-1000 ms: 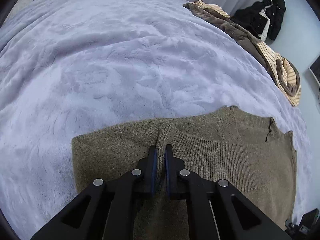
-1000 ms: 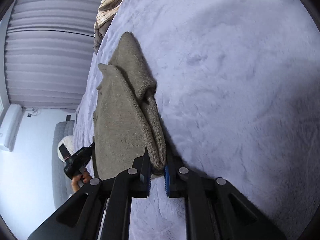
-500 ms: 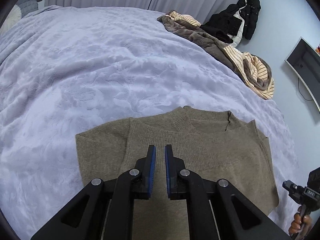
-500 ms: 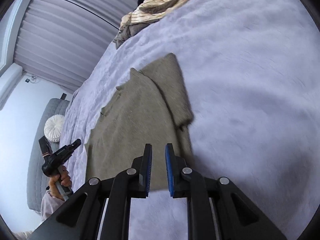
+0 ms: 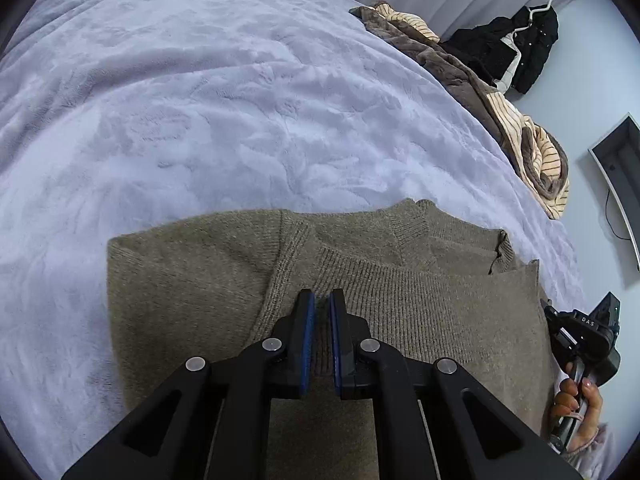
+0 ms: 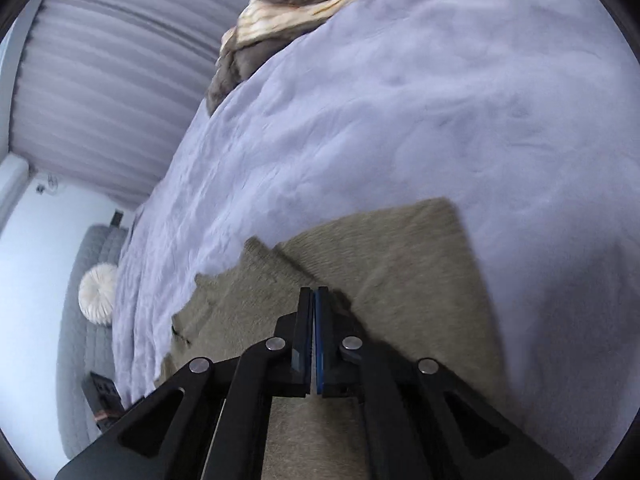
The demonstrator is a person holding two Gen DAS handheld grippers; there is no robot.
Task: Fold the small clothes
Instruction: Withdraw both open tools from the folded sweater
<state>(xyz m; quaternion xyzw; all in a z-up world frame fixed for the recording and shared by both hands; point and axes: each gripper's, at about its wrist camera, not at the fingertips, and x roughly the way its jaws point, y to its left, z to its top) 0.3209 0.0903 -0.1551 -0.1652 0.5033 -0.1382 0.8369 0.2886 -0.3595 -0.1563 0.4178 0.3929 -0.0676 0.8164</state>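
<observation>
An olive-brown knit sweater (image 5: 400,280) lies flat on the lilac plush blanket (image 5: 240,100), with both sleeves folded in across its body. My left gripper (image 5: 319,300) hovers over the ribbed middle of the sweater, shut, with nothing between its blue pads. In the right wrist view the sweater (image 6: 420,264) is blurred below my right gripper (image 6: 314,294). Its jaws are closing and the pads meet with no cloth between them. At the left wrist view's lower right, a hand (image 5: 576,400) holds the right gripper's handle beside the sweater's edge.
A heap of brown and striped clothes (image 5: 520,132) lies along the blanket's far right edge. A black jacket (image 5: 524,48) hangs on the wall, and a dark screen (image 5: 620,168) is mounted there. A grey sofa with a round white cushion (image 6: 98,294) stands beyond the bed.
My left gripper let go of the sleeve cuff, which now lies across the sweater. My right gripper released the other sleeve, swung over the sweater and closed.
</observation>
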